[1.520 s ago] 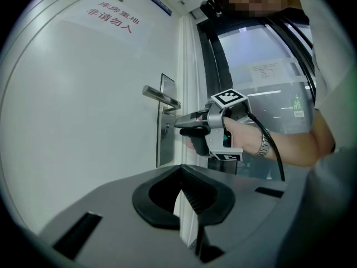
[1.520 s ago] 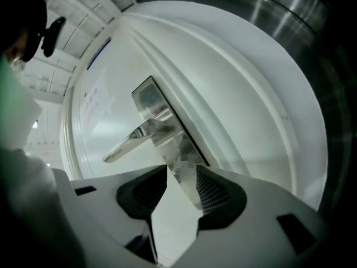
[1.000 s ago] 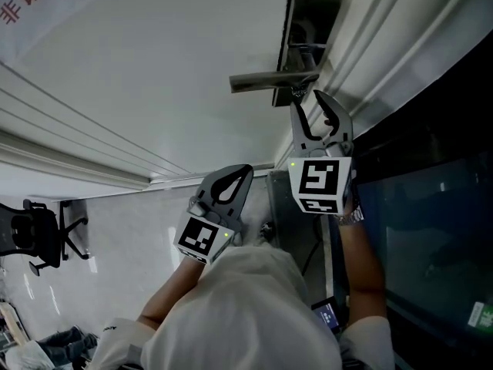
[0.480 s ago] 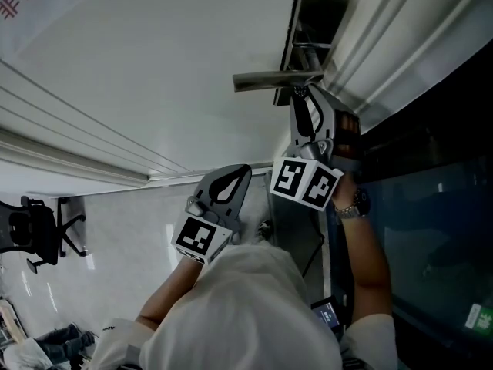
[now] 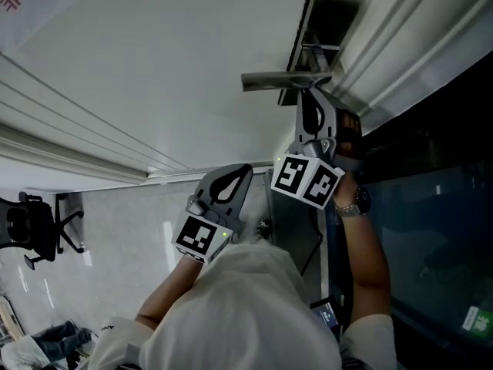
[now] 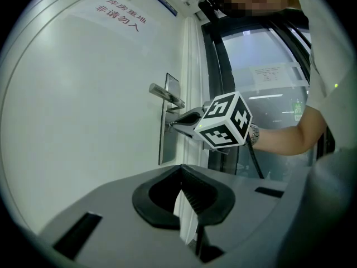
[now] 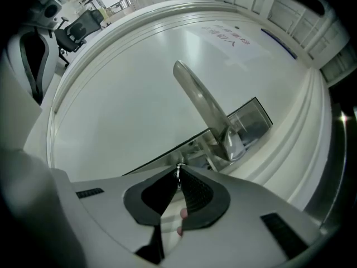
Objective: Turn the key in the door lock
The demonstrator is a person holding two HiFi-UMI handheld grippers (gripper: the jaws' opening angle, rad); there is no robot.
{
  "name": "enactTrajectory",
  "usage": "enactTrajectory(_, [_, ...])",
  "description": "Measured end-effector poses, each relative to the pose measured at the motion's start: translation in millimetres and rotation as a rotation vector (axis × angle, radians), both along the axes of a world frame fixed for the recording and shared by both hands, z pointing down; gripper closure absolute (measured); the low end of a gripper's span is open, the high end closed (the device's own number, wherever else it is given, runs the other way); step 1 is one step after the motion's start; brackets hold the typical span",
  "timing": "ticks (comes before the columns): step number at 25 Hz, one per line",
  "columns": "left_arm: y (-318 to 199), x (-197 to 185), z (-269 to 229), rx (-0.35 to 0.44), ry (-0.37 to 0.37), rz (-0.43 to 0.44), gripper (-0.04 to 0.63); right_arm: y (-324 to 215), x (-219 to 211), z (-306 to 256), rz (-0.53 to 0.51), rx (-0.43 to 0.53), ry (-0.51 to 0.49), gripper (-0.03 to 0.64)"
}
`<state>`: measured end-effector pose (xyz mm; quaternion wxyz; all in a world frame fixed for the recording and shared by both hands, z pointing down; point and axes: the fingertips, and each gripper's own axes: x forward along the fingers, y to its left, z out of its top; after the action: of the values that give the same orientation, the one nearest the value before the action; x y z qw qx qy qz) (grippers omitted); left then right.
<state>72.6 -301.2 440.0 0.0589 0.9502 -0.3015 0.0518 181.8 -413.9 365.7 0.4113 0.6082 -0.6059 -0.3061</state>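
The white door [image 5: 154,68] carries a metal lock plate [image 5: 327,21] with a lever handle [image 5: 277,78]. Just under the handle, my right gripper [image 5: 308,95] reaches the lock, rolled onto its side. In the right gripper view its jaws are closing, and the tips of my right gripper [image 7: 178,171] pinch the small metal key [image 7: 178,167] below the handle [image 7: 198,96]. My left gripper [image 5: 243,169] hangs back from the door, shut and empty. The left gripper view shows my left gripper [image 6: 179,170] in front and the right one [image 6: 174,124] at the plate [image 6: 167,149].
A dark glass panel [image 5: 431,230] and the ribbed door frame [image 5: 400,45] lie right of the lock. An office chair [image 5: 31,230] stands far left on the pale floor. A red-lettered notice [image 6: 120,15] is stuck high on the door.
My right gripper rolled about its own axis at the lock, and its wide-open jaws came together on the key. The left gripper stayed where it was.
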Motion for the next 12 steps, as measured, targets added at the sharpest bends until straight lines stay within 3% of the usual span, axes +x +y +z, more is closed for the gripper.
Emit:
enactTrajectory(5, [-0.3, -3.1, 1.3, 0.002, 0.002, 0.004, 0.589, -1.2, 2.7, 0.1, 0.029, 0.011, -0.062, 0.597])
enactTrajectory(12, [-0.4, -6.8, -2.9, 0.009, 0.009, 0.002, 0.589, -1.7, 6.9, -4.1, 0.077, 0.040, -0.342, 0.601])
